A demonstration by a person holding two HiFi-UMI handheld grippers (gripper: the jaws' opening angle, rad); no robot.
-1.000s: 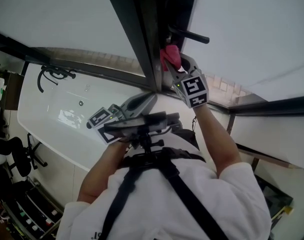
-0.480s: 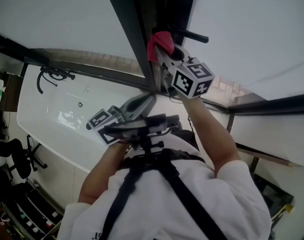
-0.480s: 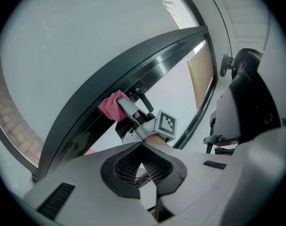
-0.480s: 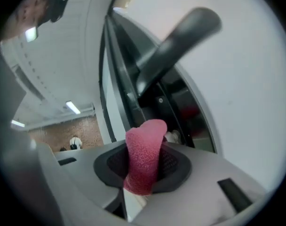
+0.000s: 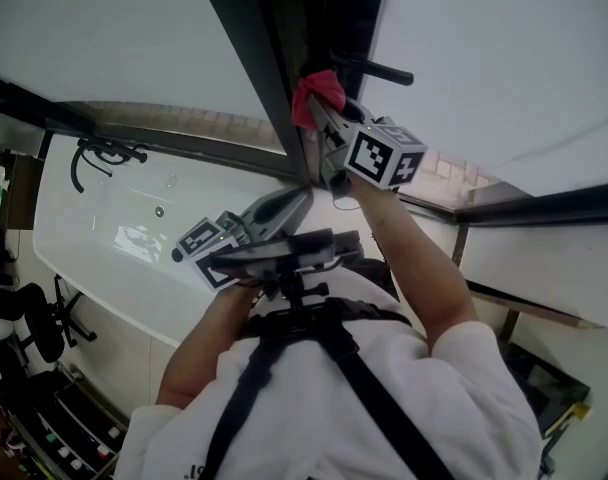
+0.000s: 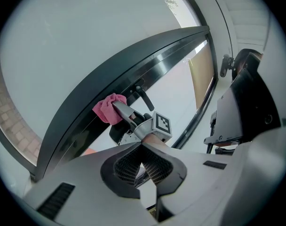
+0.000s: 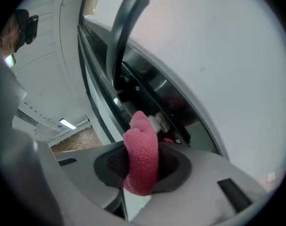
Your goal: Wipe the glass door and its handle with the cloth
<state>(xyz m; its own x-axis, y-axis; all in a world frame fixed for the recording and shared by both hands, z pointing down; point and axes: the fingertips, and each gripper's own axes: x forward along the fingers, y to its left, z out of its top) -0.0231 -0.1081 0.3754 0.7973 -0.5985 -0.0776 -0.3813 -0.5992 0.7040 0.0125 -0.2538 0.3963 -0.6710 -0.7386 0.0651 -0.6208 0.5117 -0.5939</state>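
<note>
Pink cloth (image 7: 142, 157) is clenched in right gripper (image 5: 322, 114), black lever handle (image 7: 120, 32) just ahead of it; cloth should be pressed firmly along the handle's length. Left gripper (image 5: 289, 201) is closed, empty.

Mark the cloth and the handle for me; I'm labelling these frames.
cloth (image 7: 142, 159): right gripper view, middle of the pink wad.
handle (image 7: 119, 32): right gripper view, upper part of the dark lever.
</note>
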